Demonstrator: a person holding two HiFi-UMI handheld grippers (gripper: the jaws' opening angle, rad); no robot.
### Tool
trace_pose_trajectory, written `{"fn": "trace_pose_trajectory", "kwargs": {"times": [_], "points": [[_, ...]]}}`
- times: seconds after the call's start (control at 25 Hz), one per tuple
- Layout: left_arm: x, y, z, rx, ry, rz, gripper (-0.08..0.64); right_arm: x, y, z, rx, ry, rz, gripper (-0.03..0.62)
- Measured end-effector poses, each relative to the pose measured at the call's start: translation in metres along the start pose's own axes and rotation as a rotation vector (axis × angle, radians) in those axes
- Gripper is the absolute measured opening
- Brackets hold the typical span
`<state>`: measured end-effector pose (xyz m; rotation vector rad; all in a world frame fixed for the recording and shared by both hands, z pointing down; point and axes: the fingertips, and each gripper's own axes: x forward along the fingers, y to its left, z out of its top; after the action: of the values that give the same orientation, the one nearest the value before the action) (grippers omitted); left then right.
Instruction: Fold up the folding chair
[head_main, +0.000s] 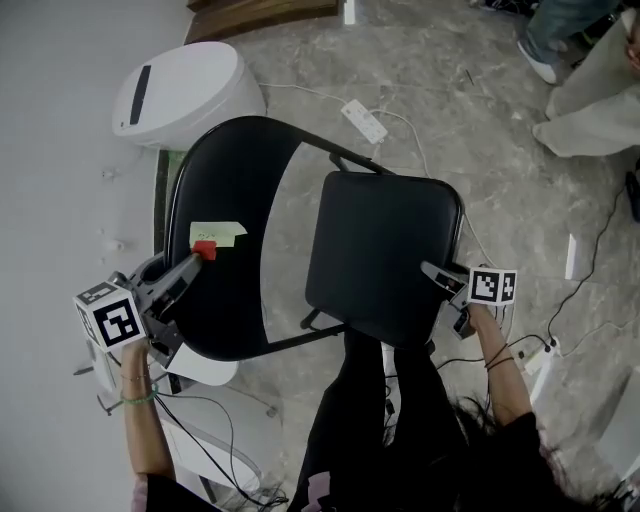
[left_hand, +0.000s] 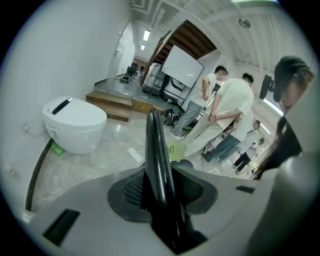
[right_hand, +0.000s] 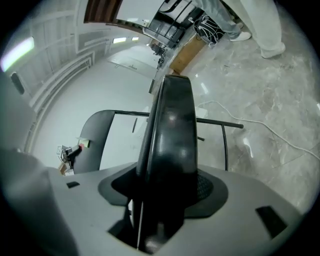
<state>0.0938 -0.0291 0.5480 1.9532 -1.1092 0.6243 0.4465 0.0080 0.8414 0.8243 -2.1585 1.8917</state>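
The black folding chair is seen from above, its curved backrest (head_main: 235, 200) on the left and its padded seat (head_main: 380, 255) on the right, tilted up. My left gripper (head_main: 195, 258) is shut on the backrest's left edge, near a yellow-green note (head_main: 217, 234). In the left gripper view the thin backrest rim (left_hand: 156, 150) runs upright between the pads of that gripper (left_hand: 160, 192). My right gripper (head_main: 440, 275) is shut on the seat's right edge. The right gripper view shows the thick seat edge (right_hand: 172, 130) filling the gap of the right gripper (right_hand: 165, 190), with the chair's frame bar (right_hand: 220, 122) behind.
A white toilet (head_main: 180, 90) stands against the wall just beyond the backrest. A power strip (head_main: 364, 120) and cables lie on the marble floor behind the chair. Another power strip (head_main: 540, 355) lies at the right. People's legs (head_main: 590, 90) stand at the top right.
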Motion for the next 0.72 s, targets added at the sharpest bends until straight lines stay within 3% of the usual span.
{"fn": "trace_pose_trajectory", "kwargs": {"times": [0.12,0.28,0.44,0.6,0.72], "points": [[-0.01,-0.028,0.015,-0.043,-0.02,-0.106,0.097,0.001,0.039,0.01,0.002,-0.043,0.035,0.264],[-0.027,-0.065,0.03,0.084,0.04,-0.114,0.111,0.006,0.098,0.012,-0.007,-0.054,0.066,0.255],[-0.041,-0.095,0.037,0.102,0.009,-0.191,0.119,0.017,0.151,0.01,-0.054,-0.034,0.066,0.25],[-0.049,-0.115,0.038,0.158,0.02,-0.19,0.135,0.03,0.188,0.001,-0.092,0.01,0.05,0.25],[-0.052,-0.122,0.043,0.165,0.033,-0.19,0.135,0.04,0.211,0.003,-0.067,0.008,0.049,0.25]]}}
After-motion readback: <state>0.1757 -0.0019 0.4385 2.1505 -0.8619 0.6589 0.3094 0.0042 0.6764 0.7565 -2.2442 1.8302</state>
